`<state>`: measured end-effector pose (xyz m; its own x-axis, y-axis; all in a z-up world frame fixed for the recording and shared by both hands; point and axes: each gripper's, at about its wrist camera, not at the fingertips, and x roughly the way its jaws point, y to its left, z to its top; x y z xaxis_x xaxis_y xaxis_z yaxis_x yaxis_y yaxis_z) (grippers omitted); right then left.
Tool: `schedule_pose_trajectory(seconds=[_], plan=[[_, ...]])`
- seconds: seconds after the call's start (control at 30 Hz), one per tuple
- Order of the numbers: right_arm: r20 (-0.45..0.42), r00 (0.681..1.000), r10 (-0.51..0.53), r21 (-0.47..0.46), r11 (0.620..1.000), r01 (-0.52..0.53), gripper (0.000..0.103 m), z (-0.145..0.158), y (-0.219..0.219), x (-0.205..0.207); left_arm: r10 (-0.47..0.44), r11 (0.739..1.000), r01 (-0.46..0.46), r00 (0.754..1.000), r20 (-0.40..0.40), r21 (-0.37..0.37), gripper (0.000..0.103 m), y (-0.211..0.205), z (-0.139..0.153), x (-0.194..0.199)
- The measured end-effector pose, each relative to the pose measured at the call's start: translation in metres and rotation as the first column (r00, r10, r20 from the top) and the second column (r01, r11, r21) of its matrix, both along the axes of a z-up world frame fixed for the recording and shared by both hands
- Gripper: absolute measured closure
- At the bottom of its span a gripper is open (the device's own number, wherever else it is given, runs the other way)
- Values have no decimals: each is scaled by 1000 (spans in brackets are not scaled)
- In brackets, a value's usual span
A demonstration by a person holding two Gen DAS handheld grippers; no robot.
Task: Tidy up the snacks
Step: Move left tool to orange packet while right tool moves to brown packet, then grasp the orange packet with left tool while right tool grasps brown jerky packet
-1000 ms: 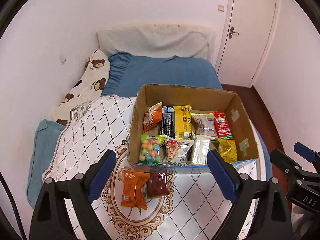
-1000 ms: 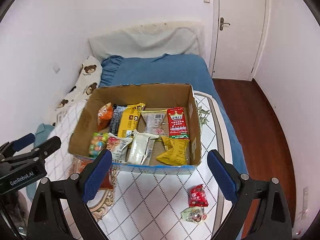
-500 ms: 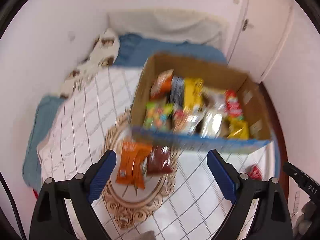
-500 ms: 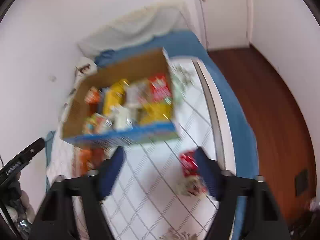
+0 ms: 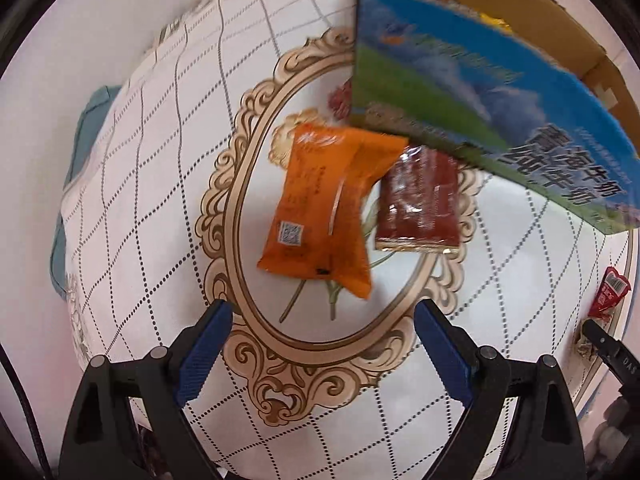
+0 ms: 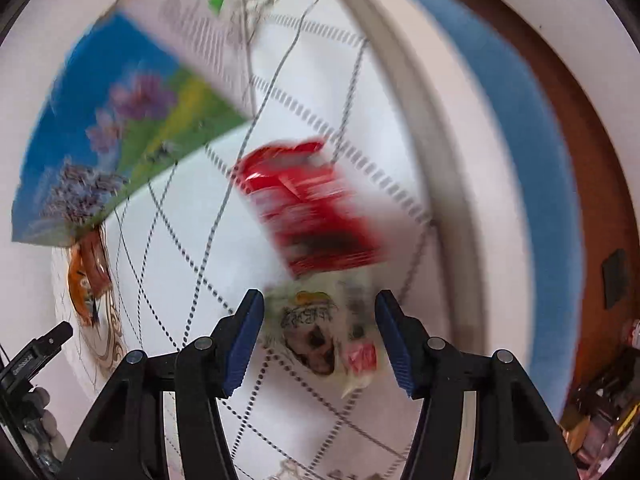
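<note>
Your left gripper [image 5: 322, 322] points straight down over the middle of the quilted bed cover, its blue-padded jaws spread wide with nothing between them. Your right gripper [image 6: 320, 332] tilts steeply down near the cover's right edge; its jaws have just been closing and now bracket a pale snack packet [image 6: 320, 336], though the blur hides whether the pads press it.

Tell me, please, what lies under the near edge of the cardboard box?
The cardboard box covers the far ends of the orange packet and the dark red packet. Anything further beneath is hidden.
</note>
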<state>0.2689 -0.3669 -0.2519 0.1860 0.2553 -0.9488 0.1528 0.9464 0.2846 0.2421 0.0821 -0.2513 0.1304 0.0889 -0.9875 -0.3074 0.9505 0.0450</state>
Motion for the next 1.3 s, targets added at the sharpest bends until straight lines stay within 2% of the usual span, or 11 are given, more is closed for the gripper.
schedule_pose_trajectory(seconds=[0.13, 0.33, 0.43, 0.63, 0.77, 0.83, 0.87, 0.93, 0.97, 1.17, 1.3], plan=[[36, 997, 70, 0, 998, -70, 44, 6, 29, 0, 15, 1000, -15, 1000, -2, -26, 10, 4, -2, 7], [65, 988, 141, -22, 990, -140, 44, 13, 57, 0, -24, 997, 28, 998, 55, -73, 10, -21, 2, 37], [66, 986, 151, -17, 988, -150, 45, 15, 61, 2, -47, 999, 48, 998, 31, -26, 10, -32, -3, 52], [61, 989, 134, 28, 990, -136, 49, 23, 60, 4, -92, 992, 84, 993, 76, 96, 10, -23, 14, 41], [45, 989, 138, 26, 990, -139, 50, 21, 52, 1, -97, 994, 96, 995, 8, 57, 10, -3, -4, 47], [39, 991, 128, 33, 991, -130, 49, 17, 52, 2, -102, 995, 103, 994, -36, 3, 10, 4, -25, 56], [32, 991, 130, 36, 991, -131, 48, 16, 51, 3, -106, 994, 105, 994, -39, -34, 12, 7, -33, 59], [25, 992, 126, 45, 991, -127, 48, 13, 53, 6, -108, 993, 107, 994, -16, -50, 28, 10, -36, 61], [22, 992, 124, 49, 991, -125, 48, 13, 54, 7, -105, 993, 104, 994, -15, -60, 45, 10, -36, 61], [27, 997, 71, 95, 993, -74, 48, 24, 35, 4, -77, 993, 74, 997, -32, -94, 50, 11, -32, 41], [107, 993, 54, 56, 997, -60, 48, 55, 34, -4, -68, 993, 63, 997, -43, -96, 50, 4, -30, 9]])
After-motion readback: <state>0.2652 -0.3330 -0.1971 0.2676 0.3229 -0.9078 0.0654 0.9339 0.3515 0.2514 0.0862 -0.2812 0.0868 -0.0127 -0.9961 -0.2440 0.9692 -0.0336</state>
